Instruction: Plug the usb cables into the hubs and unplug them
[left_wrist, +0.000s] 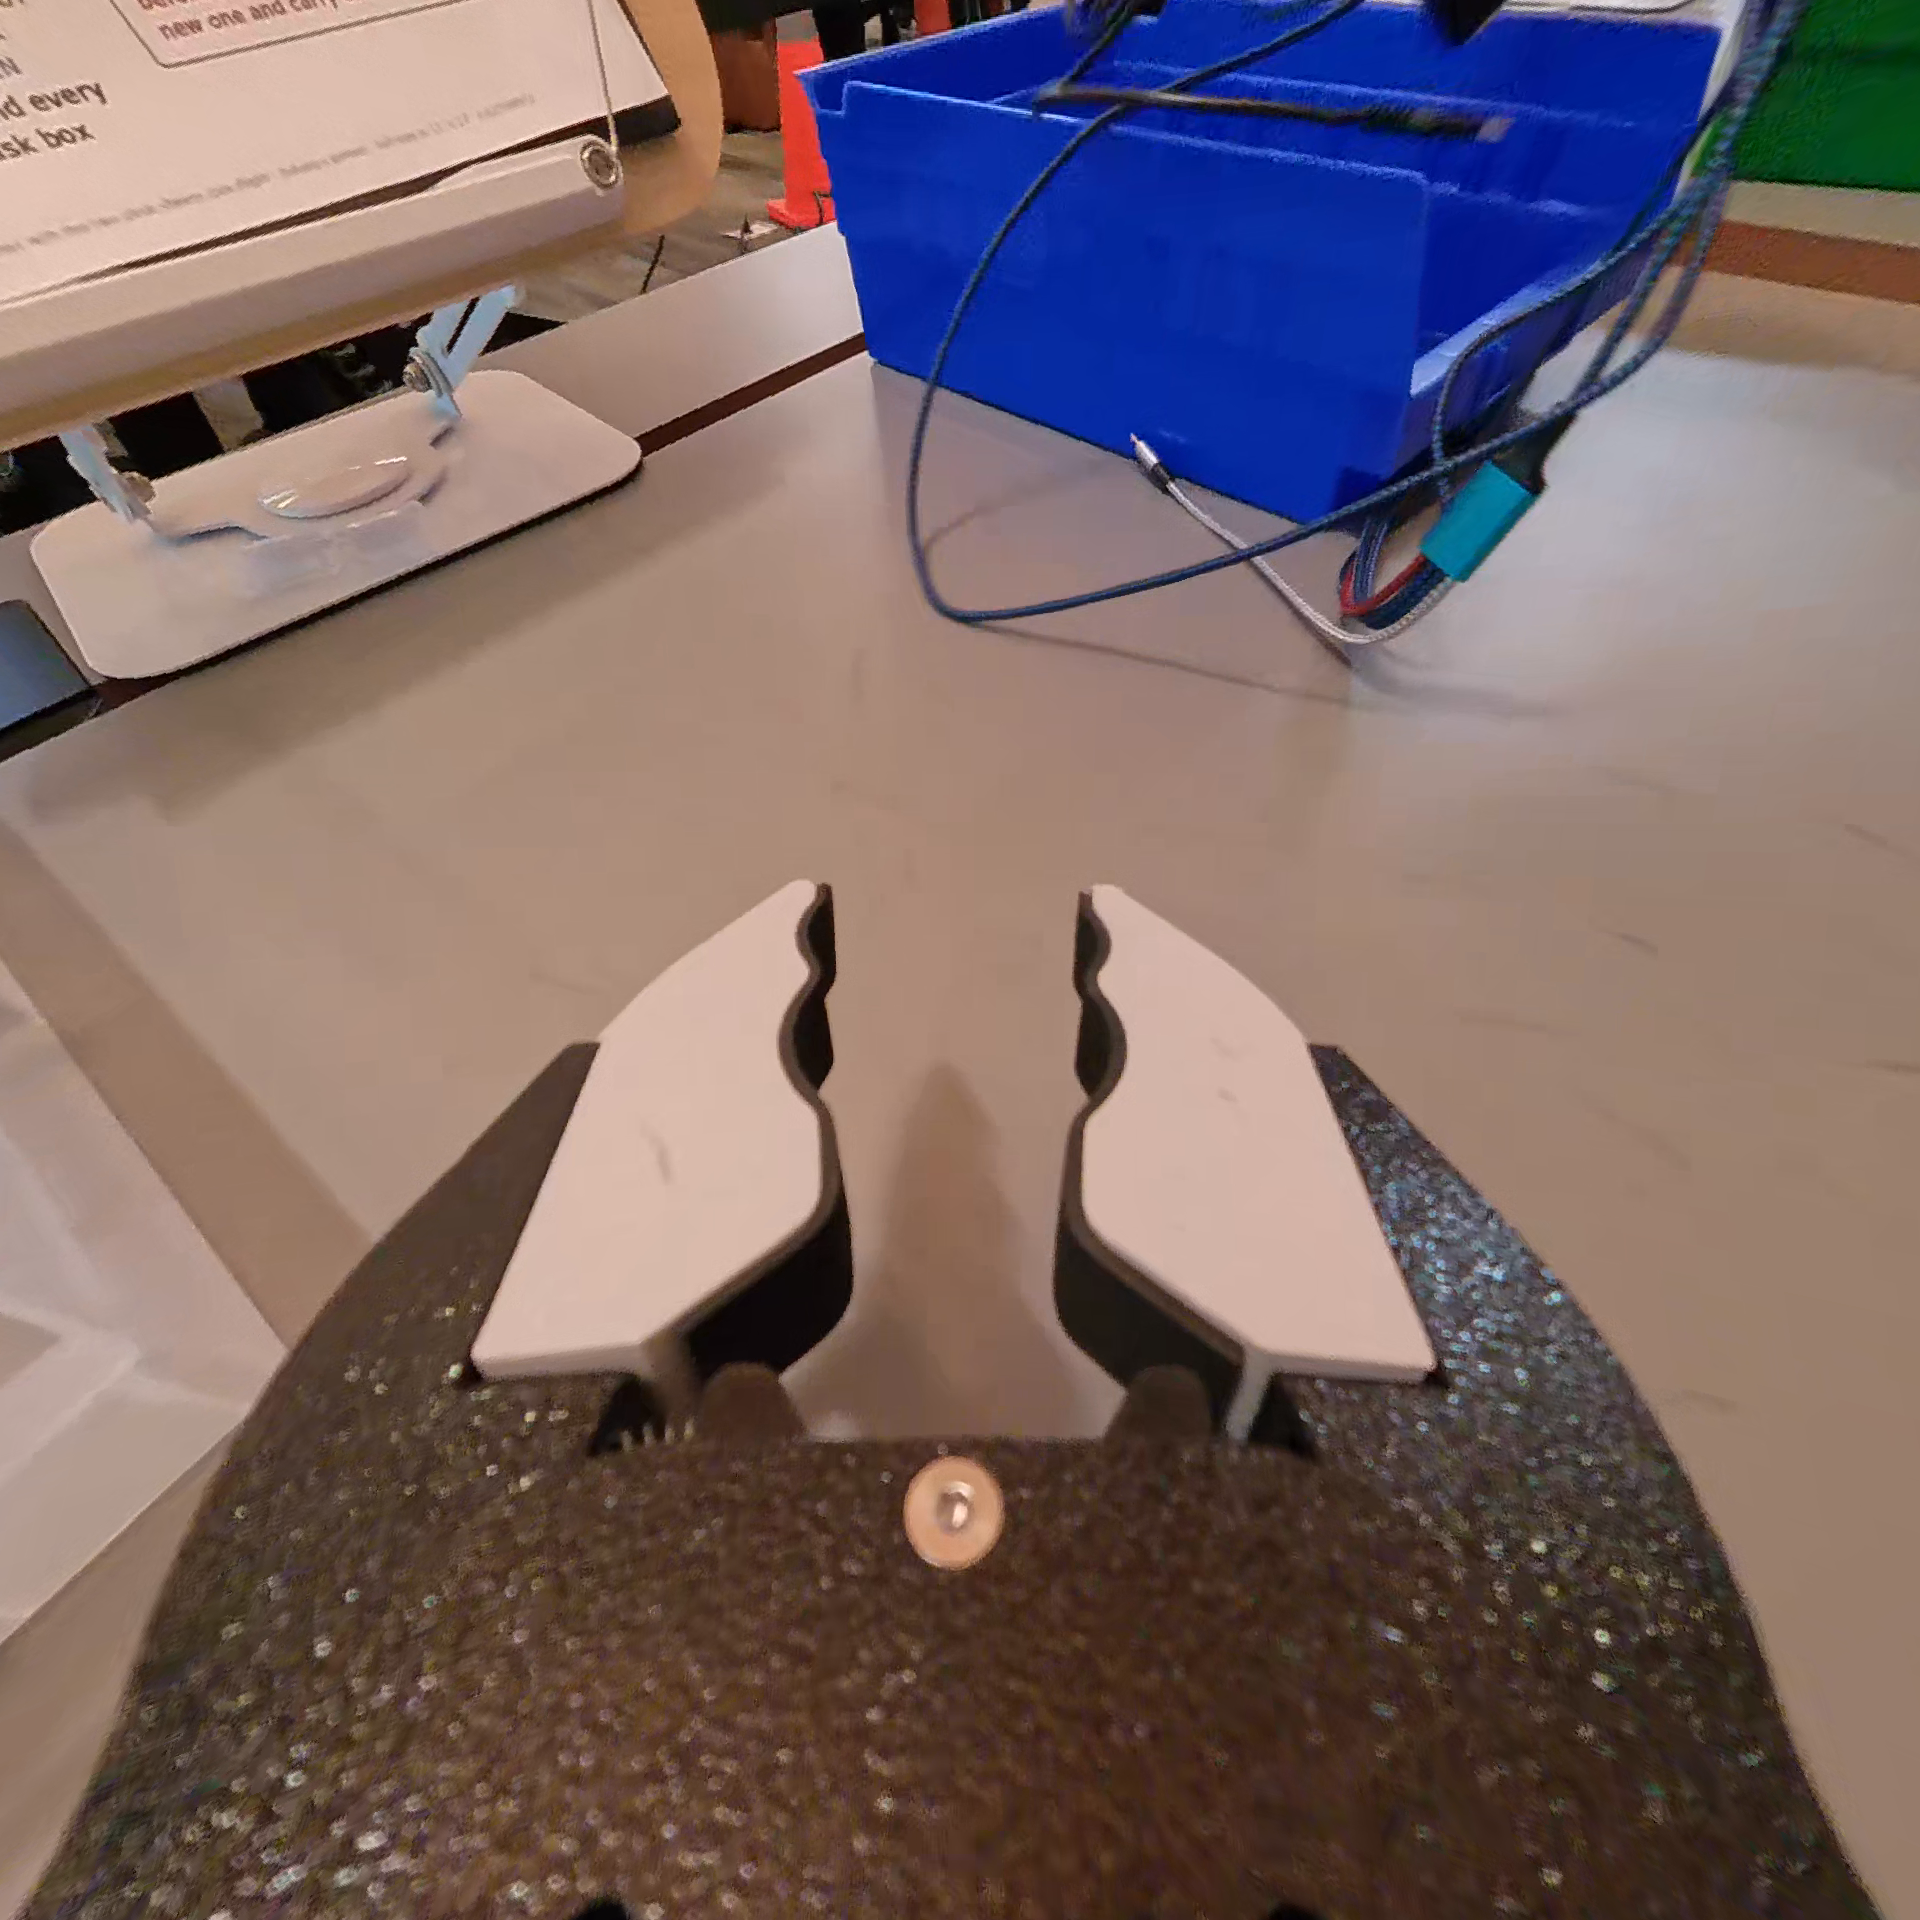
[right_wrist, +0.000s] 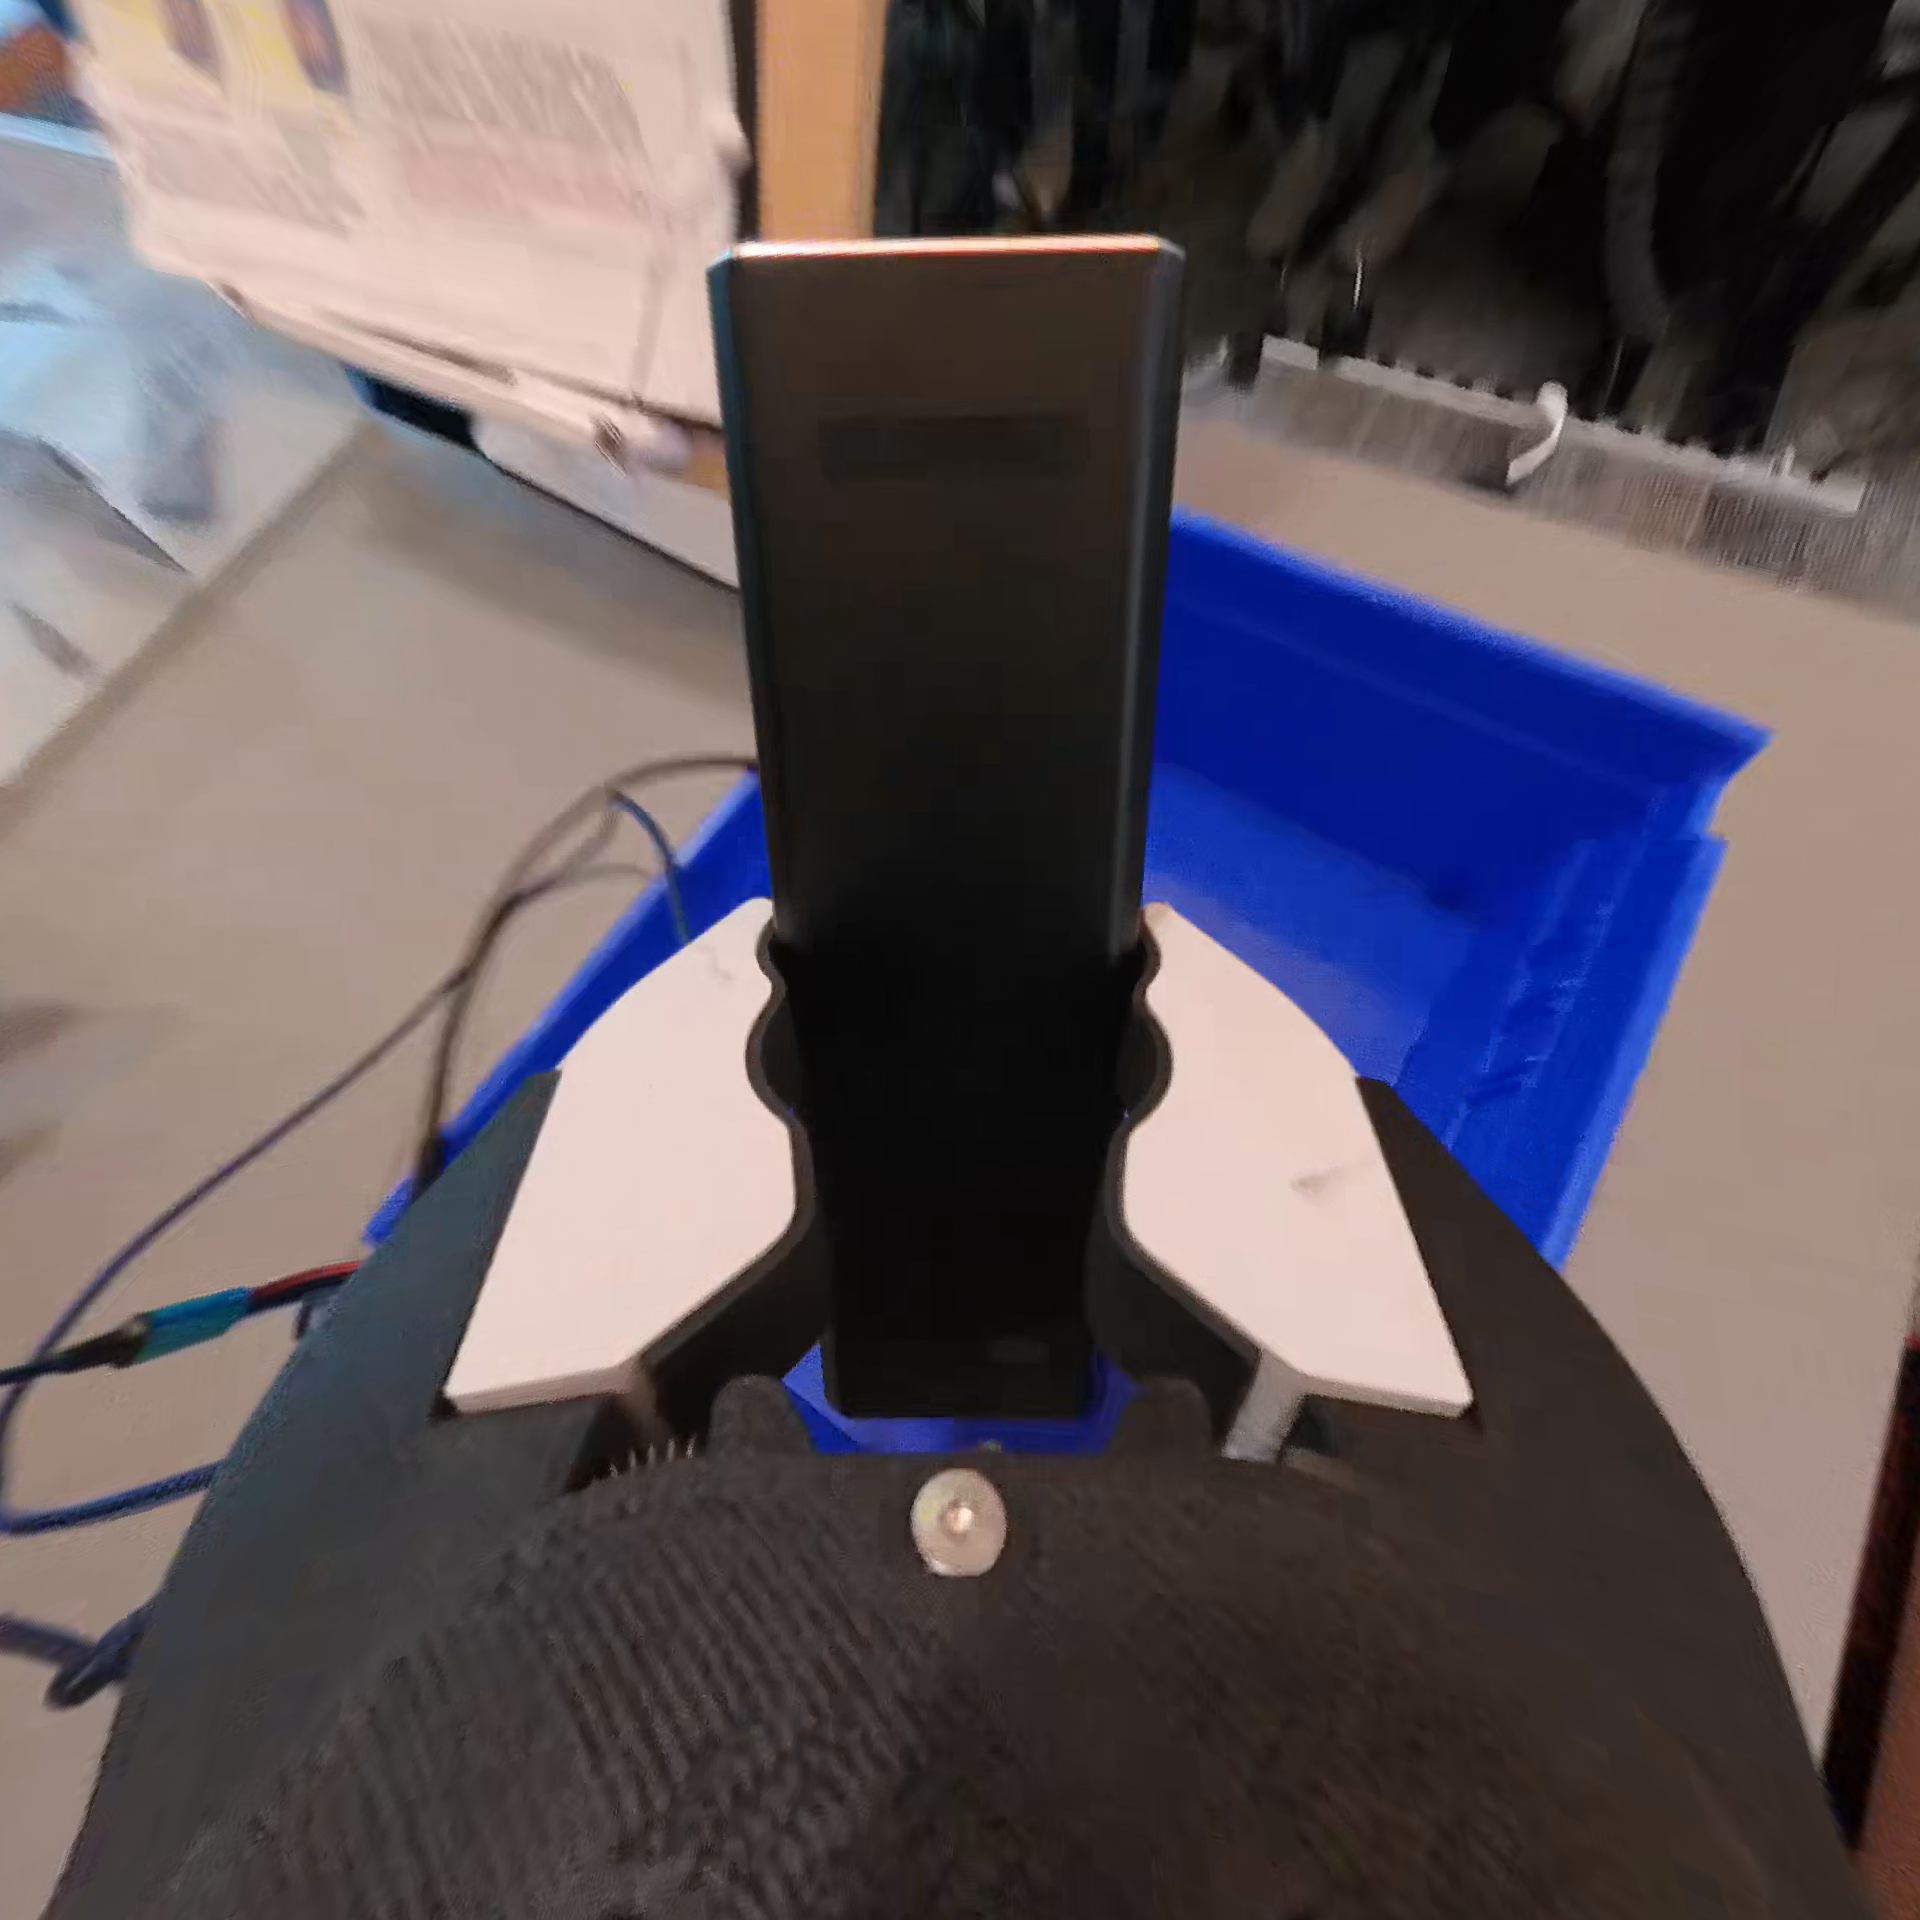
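My right gripper (right_wrist: 954, 930) is shut on a long dark grey USB hub (right_wrist: 945, 582) and holds it above the blue bin (right_wrist: 1538, 894). The hub sticks out forward past the fingertips. Braided cables (right_wrist: 312, 1101) hang to its left, with a teal splitter block (right_wrist: 203, 1311). In the left wrist view my left gripper (left_wrist: 954, 904) is open and empty, low over the grey table (left_wrist: 623, 779). Ahead of it to the right, blue braided cables (left_wrist: 1039, 608), the teal splitter block (left_wrist: 1481, 520) and a silver cable tip (left_wrist: 1148, 457) dangle and lie in front of the blue bin (left_wrist: 1143, 312).
A white sign on a metal stand (left_wrist: 332, 520) stands at the left of the table. An orange cone (left_wrist: 805, 145) is on the floor beyond. A dark flat object (left_wrist: 31, 675) lies at the far left edge. The right wrist view is blurred. The grippers' ends are close to 40 centimeters from one another.
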